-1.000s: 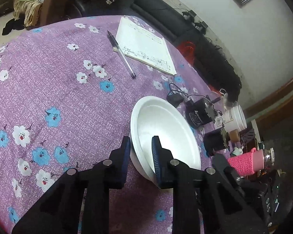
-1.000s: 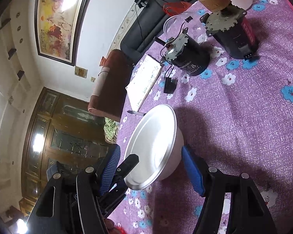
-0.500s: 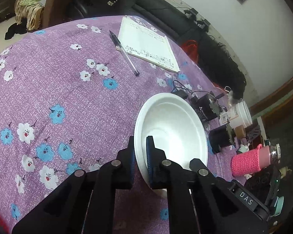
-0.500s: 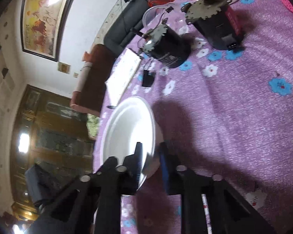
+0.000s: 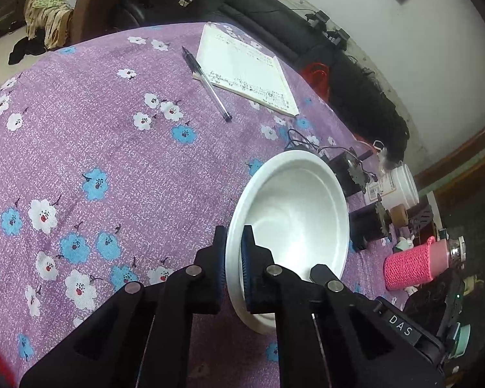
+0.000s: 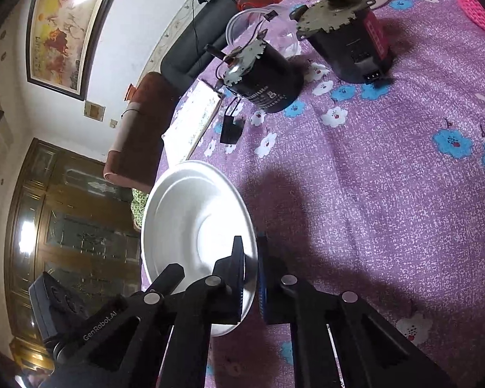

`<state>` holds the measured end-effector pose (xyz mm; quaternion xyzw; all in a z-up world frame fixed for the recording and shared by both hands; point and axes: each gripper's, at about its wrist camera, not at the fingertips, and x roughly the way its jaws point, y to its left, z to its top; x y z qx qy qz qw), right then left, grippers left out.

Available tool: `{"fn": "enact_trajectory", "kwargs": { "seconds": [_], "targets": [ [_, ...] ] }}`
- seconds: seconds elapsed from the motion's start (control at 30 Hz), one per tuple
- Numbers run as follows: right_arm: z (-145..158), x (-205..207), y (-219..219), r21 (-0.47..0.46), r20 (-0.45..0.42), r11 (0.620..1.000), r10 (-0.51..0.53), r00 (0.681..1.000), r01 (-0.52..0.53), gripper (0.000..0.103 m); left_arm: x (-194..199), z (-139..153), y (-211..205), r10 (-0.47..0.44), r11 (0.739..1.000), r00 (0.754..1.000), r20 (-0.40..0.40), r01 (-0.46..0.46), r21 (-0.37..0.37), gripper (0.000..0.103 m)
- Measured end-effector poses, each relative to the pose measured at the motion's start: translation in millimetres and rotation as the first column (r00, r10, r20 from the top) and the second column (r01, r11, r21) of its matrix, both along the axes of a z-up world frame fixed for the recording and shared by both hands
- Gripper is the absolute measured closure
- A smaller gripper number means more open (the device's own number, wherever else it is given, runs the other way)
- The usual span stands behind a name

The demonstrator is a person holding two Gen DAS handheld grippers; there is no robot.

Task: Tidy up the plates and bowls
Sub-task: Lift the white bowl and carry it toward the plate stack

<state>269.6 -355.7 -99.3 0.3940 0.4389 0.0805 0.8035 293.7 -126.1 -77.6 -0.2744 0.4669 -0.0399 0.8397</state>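
Bowl sits pinched between both tongs, left tongs clamped on its near-left rim and right tongs on the opposite rim, tilted above the tabletop.

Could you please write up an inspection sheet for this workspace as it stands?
Surface: table under a purple floral cloth.
Job's things: one white bowl, tilted, gripped at opposite rims; whether it is clear of the cloth cannot be told. No plates seen.
Clutter: notepad, pen, two black motors, white jar, pink knit-covered bottle.
Grippers: left gripper shut on the bowl's rim; right gripper shut on the opposite rim.
Cables: thin wires on the nearer motor, leading to a small black plug.
Surroundings: black sofa, brown chair, framed painting, wooden cabinet.
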Motion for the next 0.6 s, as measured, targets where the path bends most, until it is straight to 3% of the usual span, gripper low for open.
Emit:
{"fn": "enact_trajectory", "kwargs": {
  "seconds": [0.3, 0.6],
  "targets": [
    [2, -19, -14, 0.001, -0.031, 0.999, -0.038, 0.999, 0.039, 0.097, -10, 11, -22, -0.061, 0.998, 0.998, 0.007, 0.061, 0.012, 0.097],
    [18, -92, -59, -0.033, -0.036, 0.988, -0.153, 0.988, 0.152, 0.097, -56, 17, -71, -0.211, 0.978, 0.978, 0.009, 0.211, 0.004, 0.097]
  ]
}}
